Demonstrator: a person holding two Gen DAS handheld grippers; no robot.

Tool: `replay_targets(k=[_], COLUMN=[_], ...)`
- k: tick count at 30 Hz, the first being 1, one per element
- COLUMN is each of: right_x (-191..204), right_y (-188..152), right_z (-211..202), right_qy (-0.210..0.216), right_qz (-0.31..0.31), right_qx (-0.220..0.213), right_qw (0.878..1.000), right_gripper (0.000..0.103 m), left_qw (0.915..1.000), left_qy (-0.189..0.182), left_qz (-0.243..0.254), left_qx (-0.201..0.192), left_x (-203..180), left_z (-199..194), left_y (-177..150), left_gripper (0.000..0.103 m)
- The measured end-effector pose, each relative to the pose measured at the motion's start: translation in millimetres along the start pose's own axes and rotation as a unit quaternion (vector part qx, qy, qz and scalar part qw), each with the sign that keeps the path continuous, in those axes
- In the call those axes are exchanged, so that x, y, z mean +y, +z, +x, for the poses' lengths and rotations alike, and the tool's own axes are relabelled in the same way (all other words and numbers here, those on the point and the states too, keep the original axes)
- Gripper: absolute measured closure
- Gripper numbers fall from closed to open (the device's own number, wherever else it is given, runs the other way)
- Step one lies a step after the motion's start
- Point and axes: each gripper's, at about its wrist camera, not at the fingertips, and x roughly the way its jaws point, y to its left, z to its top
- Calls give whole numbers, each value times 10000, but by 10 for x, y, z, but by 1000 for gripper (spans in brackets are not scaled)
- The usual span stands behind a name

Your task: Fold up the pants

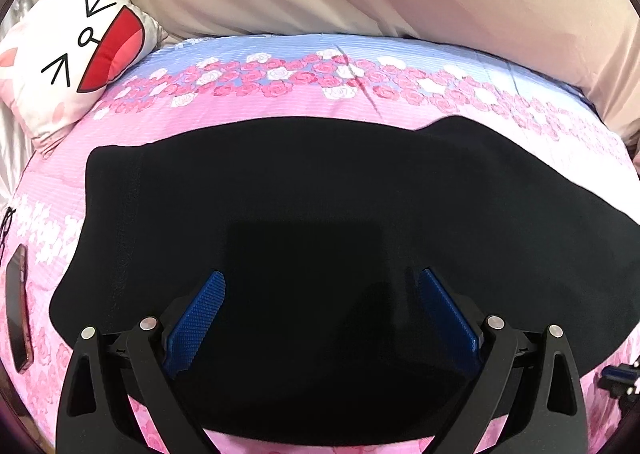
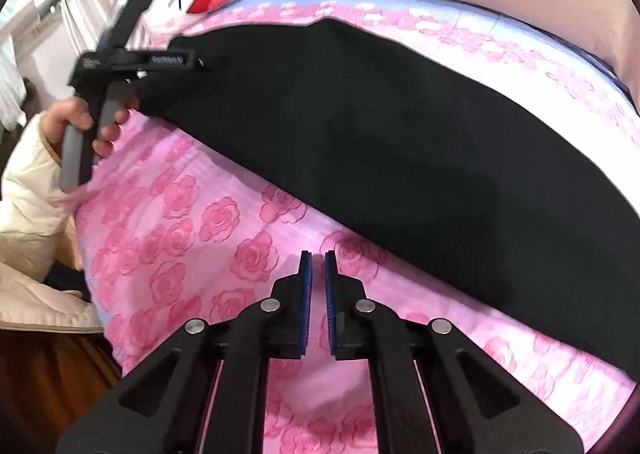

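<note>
While the pink rose-print bedspread (image 1: 248, 109) covered the whole bed, the black pants (image 1: 320, 193) lay flat across its middle, folded into a long band. At ten o'clock from them leaned a white pillow (image 1: 60, 65) with a cartoon face; a phone (image 1: 16, 306) rested at nine o'clock by the edge. Over the pants hung the left gripper (image 1: 320, 282), its blue pads spread wide with nothing between them. At seven o'clock of the pants, over bare bedspread, the right gripper (image 2: 318, 266) stood nearly closed and empty.
</note>
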Motion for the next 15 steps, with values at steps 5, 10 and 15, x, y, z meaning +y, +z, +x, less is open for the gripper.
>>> replay_targets(k=[5, 10, 15], right_x=[-183, -463, -1005], right_y=[240, 33, -427], right_z=[-237, -38, -955], right_qy=[-15, -152, -1294], right_qz=[413, 899, 1886], right_qx=[-848, -440, -1291], right_qw=[9955, 9949, 9649], right_gripper=[92, 91, 68], left_qw=[9996, 9978, 9976], left_qy=[-193, -51, -135], left_qz=[153, 647, 652], left_qx=[-143, -98, -179], left_x=[-281, -672, -797], left_z=[-119, -98, -204], left_y=[32, -59, -63], left_gripper=[7, 6, 7])
